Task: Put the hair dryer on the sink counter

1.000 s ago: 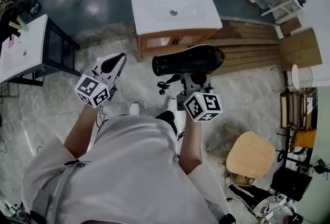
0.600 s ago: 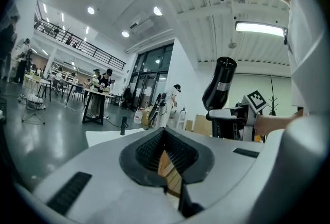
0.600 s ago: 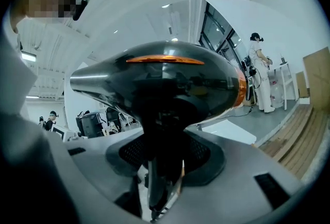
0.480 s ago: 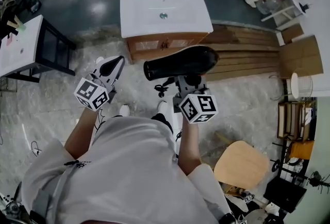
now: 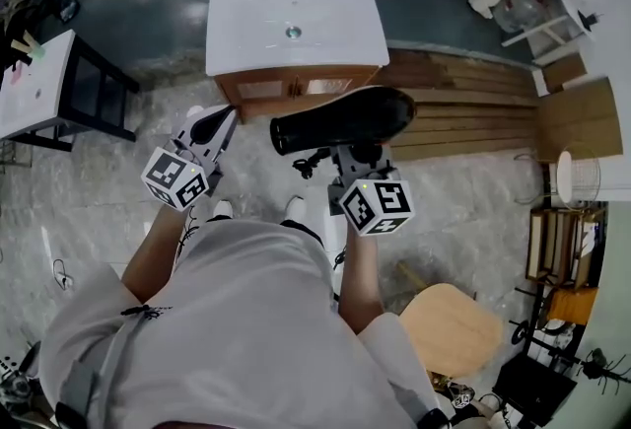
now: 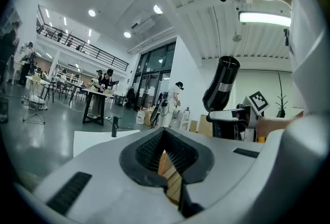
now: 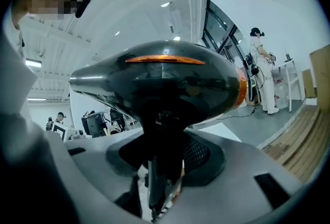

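Sink counter (image 5: 335, 33) ahead; hair dryer (image 5: 345, 118) held crosswise, nozzle pointing left.

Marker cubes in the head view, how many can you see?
2. One marker cube sits on the left gripper, left of centre; the other sits on the right gripper, which grips the hair dryer. None appears hidden.

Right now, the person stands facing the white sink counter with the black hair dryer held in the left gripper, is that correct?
Not quite: the hair dryer is held in the right gripper, not the left gripper. The right gripper view shows its jaws closed on the dryer's handle, and the head view shows the same. The rest stands: the person faces the white sink counter.
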### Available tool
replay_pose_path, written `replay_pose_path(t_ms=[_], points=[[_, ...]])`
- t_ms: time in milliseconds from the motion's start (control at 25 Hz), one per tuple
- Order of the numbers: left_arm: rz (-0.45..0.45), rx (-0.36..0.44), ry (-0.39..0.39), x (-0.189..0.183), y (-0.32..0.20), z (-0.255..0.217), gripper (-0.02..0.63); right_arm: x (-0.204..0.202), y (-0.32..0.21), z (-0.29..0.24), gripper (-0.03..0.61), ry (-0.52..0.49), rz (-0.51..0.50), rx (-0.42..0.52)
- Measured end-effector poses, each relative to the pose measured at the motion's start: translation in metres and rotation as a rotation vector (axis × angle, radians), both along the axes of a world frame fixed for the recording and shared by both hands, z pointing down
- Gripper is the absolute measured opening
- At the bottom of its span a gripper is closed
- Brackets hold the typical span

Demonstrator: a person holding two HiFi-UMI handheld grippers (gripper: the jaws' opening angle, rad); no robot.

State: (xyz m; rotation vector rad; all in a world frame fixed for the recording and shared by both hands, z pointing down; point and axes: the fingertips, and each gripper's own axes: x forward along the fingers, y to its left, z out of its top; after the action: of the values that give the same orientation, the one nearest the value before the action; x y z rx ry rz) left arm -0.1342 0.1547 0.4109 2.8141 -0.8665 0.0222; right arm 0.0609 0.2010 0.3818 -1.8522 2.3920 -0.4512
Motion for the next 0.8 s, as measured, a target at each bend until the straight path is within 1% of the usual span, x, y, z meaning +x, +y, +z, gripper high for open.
replay_pose_path(t_ms=[200, 400, 640, 800], points=[[-0.045, -0.008, -0.002, 0.028, 0.003, -0.001, 0.002, 0.031, 0.0, 0.004, 0.176, 0.004, -0.025, -0.009], [-0.078, -0.017, 0.003, 0.048, 0.013, 0.001, 0.002, 0.056, 0.004, 0.01, 0.176, -0.001, -0.056, -0.015], [-0.09, -0.026, 0.004, 0.07, 0.021, 0.001, 0.002, 0.078, 0.009, 0.017, 0.176, -0.01, -0.067, -0.026], [-0.095, -0.034, 0.006, 0.075, 0.021, 0.002, 0.002, 0.089, 0.009, 0.02, 0.176, -0.018, -0.049, -0.031]])
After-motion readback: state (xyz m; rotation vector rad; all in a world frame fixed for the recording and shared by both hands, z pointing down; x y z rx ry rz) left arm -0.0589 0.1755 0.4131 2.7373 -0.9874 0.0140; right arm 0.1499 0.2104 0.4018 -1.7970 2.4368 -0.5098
